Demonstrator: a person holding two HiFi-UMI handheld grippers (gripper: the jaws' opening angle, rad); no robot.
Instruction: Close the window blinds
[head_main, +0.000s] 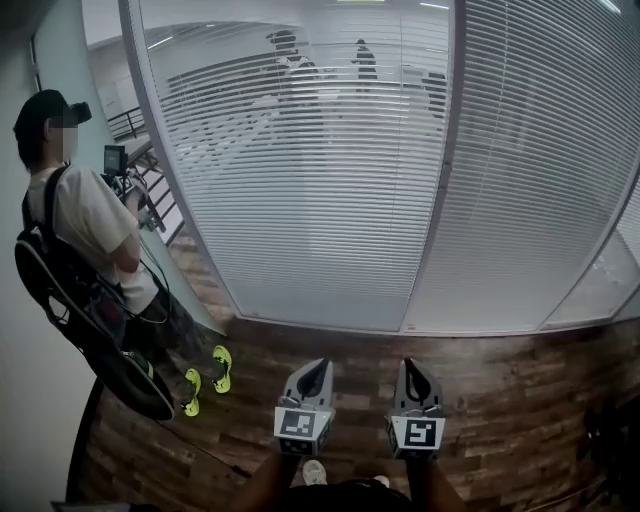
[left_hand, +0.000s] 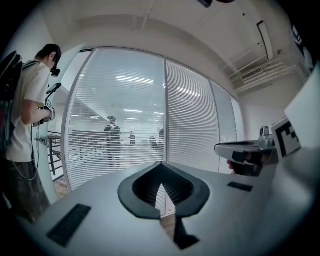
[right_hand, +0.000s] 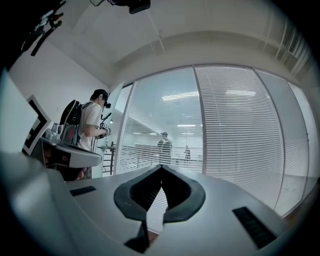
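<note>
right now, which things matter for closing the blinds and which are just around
For the job: blinds, left gripper, right gripper, both shut and empty.
Just around: person with backpack, wood floor.

The left tongs (head_main: 321, 363) and right tongs (head_main: 411, 362) are matching pale grey plastic wedges narrowing to a point, each lined with black ribbed pads (left_hand: 150, 186) round a spade-shaped hollow. Black rectangular slots (left_hand: 69, 224) lie at four and eight o'clock of the hollow. A white cube with black square markers (head_main: 303, 424) caps each wedge's six-o'clock end. A white shoe (head_main: 314, 472) shows below.
</note>
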